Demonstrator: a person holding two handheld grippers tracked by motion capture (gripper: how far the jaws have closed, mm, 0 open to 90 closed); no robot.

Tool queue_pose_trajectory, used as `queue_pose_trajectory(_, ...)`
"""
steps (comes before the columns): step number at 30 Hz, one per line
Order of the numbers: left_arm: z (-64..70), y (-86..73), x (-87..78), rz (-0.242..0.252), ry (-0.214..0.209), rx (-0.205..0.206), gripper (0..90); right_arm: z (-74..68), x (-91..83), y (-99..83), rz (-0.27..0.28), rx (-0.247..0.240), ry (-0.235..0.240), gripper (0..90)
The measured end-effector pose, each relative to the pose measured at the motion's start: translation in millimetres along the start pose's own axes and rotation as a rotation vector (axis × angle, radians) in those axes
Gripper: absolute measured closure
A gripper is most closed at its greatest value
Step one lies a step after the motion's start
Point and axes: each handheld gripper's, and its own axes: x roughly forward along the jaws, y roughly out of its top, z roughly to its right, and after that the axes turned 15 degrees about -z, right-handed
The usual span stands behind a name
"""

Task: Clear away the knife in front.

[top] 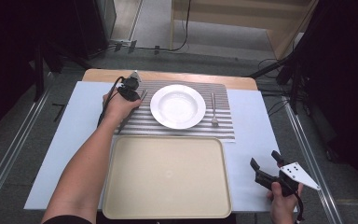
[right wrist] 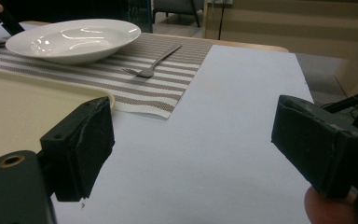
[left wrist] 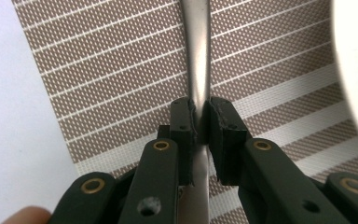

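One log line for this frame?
left tool: shut on utensil handle | right tool: open, idle | placemat | tray

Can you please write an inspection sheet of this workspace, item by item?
Surface: white sheet over a wooden table, striped placemat on it.
Job's things: metal utensil handle on the placemat, left of the white plate; which utensil cannot be told.
Clutter: fork right of the plate; beige tray nearer the person, nothing in it.
Grippers: left gripper shut on the handle; right gripper open above the sheet, holding nothing.
Cables: black cable along the left hand; more on the floor.
Surroundings: grey floor, dark stands, wooden furniture behind.
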Motion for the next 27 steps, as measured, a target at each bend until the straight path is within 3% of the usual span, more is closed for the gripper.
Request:
queue_pose_trajectory(16, -2.2, -25.0, -20.3, 0.077, -0.034, 0.021, 79.1, -0.7, 0.3, 0.2, -0.001, -0.004, -0.005, 14.1)
queue_pose_trajectory(27, 4.7, -59.2, -33.4, 0.139, -0.042, 0.044, 79.1, -1.2, 0.1, 0.2, -0.002, -0.005, -0.006, 14.0)
